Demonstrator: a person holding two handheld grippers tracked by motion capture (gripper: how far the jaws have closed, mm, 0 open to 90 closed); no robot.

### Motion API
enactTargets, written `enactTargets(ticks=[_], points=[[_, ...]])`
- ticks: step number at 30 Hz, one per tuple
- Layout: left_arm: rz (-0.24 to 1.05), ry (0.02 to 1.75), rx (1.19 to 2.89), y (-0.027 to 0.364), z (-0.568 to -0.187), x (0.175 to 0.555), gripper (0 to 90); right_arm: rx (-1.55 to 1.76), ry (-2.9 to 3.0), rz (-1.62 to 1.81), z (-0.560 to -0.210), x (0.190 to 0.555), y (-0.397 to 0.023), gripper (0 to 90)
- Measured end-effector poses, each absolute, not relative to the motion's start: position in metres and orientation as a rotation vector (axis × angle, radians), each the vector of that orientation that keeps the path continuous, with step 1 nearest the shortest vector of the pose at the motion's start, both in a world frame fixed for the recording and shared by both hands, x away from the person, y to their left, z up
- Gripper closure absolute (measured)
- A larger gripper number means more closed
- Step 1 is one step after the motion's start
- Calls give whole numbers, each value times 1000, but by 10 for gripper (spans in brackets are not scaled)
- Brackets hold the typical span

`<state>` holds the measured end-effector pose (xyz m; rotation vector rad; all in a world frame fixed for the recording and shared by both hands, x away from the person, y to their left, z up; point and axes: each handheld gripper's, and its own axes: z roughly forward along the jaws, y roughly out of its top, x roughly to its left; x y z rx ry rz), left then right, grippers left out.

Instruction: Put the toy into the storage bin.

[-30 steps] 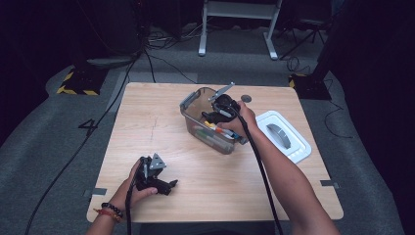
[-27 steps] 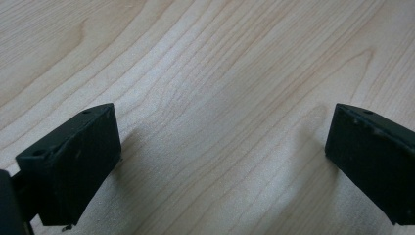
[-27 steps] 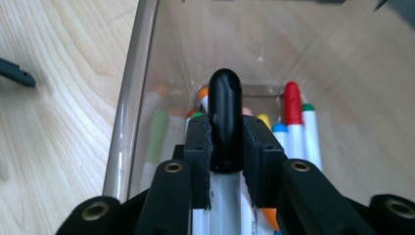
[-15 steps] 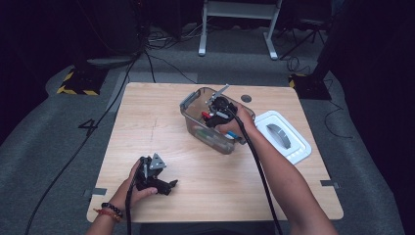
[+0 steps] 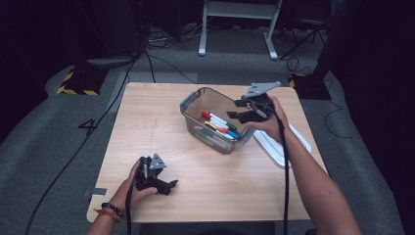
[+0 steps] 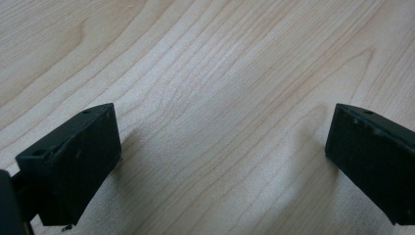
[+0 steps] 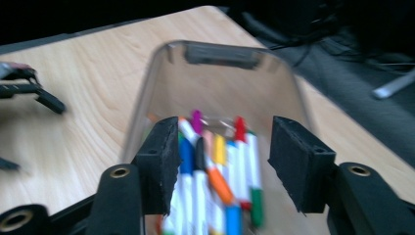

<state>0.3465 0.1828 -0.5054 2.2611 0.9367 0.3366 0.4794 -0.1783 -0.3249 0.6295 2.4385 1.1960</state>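
The left gripper (image 5: 169,184) is resting open on the wooden table (image 5: 147,122), nothing between its jaws. The right gripper (image 5: 236,108) is hovering empty over the clear bin (image 5: 192,100) holding coloured markers (image 5: 220,126), its jaws having just been opening; a white lid (image 5: 274,147) is lying beside the bin.

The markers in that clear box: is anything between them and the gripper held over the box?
Nothing visible is in the way. The right gripper is held above the near end of the clear plastic box, its jaws apart after just opening with nothing between them. The box has no lid on, so the markers lie exposed below. The white lid lies beside the box.
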Motion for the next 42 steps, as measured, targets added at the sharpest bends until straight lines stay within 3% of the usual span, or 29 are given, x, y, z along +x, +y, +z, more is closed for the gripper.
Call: enactTargets(ticks=[7, 11, 19, 29, 32, 35, 39, 42], points=[[336, 937, 2261, 183, -505, 347, 3, 718, 2346, 1161, -339, 463, -245, 421], [336, 937, 2261, 183, -505, 347, 3, 805, 2304, 1061, -367, 458, -283, 407], [336, 937, 2261, 183, -505, 347, 3, 988, 2302, 928, -420, 474, -314, 386], [335, 935, 2261, 183, -505, 347, 3, 1138, 2346, 903, -458, 488, -330, 375], [336, 935, 2261, 183, -505, 347, 3, 1181, 2345, 937, -467, 492, -334, 517], [334, 935, 2261, 183, -505, 347, 3, 1184, 2348, 912, -472, 495, -337, 597], [332, 928, 2263, 183, -506, 347, 3, 1186, 2333, 917, -474, 496, -339, 668], [333, 928, 2263, 183, -505, 347, 3, 1185, 2332, 915, -474, 495, -339, 669]])
